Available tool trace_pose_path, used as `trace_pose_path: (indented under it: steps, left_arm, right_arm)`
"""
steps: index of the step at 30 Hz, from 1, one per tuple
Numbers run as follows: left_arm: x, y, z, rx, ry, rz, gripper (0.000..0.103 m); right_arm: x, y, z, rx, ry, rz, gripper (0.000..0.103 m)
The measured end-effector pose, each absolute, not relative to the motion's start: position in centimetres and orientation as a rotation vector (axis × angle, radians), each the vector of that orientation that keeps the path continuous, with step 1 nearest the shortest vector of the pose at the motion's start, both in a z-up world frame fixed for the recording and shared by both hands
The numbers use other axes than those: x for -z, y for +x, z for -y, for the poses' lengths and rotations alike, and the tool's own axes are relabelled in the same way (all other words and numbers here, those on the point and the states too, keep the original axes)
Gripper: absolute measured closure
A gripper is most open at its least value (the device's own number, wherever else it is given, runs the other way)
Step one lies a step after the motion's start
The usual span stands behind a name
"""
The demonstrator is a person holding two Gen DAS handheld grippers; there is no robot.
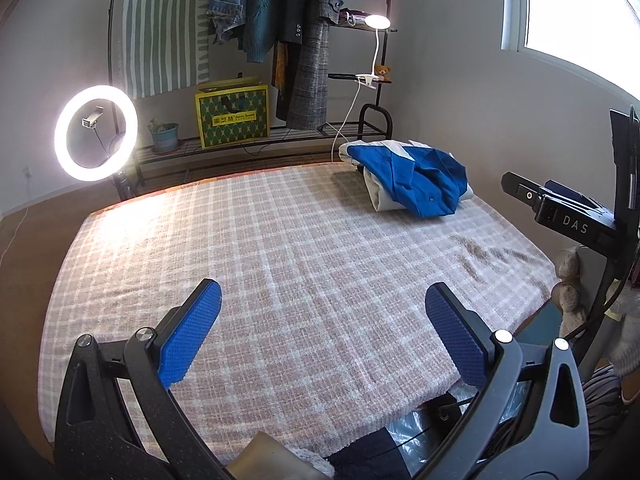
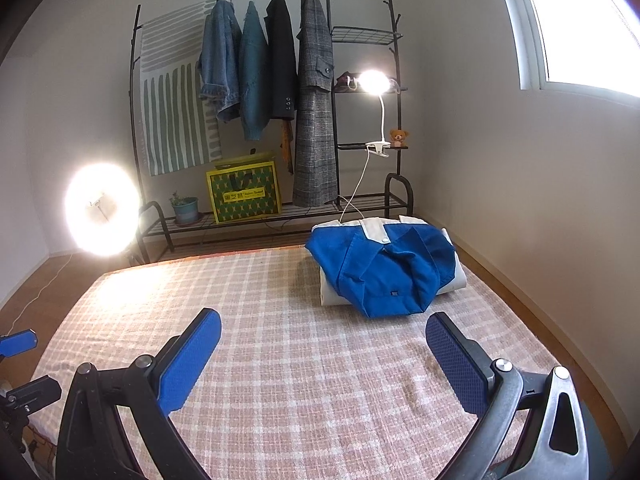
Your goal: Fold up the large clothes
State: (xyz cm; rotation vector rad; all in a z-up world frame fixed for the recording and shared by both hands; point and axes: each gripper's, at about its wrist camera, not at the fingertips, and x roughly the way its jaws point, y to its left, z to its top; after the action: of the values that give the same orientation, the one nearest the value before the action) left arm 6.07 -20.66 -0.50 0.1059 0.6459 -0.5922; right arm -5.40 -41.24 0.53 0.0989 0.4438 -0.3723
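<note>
Left wrist view: left hand-held gripper (image 1: 322, 308) and right hand-held gripper (image 2: 323, 338) both gape wide, holding nothing, over a pink checked blanket (image 2: 280, 360). At its far right corner lies the folded blue-and-white jacket (image 2: 384, 270). Beyond stand a clothes rack (image 2: 328, 92), ring light (image 1: 96, 133) and window (image 2: 592, 20).

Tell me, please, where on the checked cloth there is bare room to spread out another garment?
The checked cloth lies bare from the open left gripper and right gripper across to the edge by the ring light. Only the far right corner is taken, by the folded blue-and-white garment.
</note>
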Motion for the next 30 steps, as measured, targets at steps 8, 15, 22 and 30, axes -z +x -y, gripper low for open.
trace_pose_path:
  steps: [8,15,22,30]
  left_arm:
    - [-0.01,5.7,20.56,0.591,0.105,-0.633,0.0]
    - [-0.08,5.54,20.59,0.588,0.101,-0.632,0.0]
    - [-0.1,5.54,20.52,0.587,0.102,-0.632,0.0]
    - [0.03,5.54,20.57,0.587,0.1,-0.632,0.0]
  right_arm:
    - [-0.41,-5.45,41.18,0.372,0.099,-0.445,0.0]
    - [-0.35,-5.43,41.15,0.372,0.099,-0.445,0.0]
    - [-0.35,-5.34,41.1,0.374,0.096,-0.446,0.0]
    - [-0.31,-5.32,41.07,0.374,0.095,-0.448,0.0]
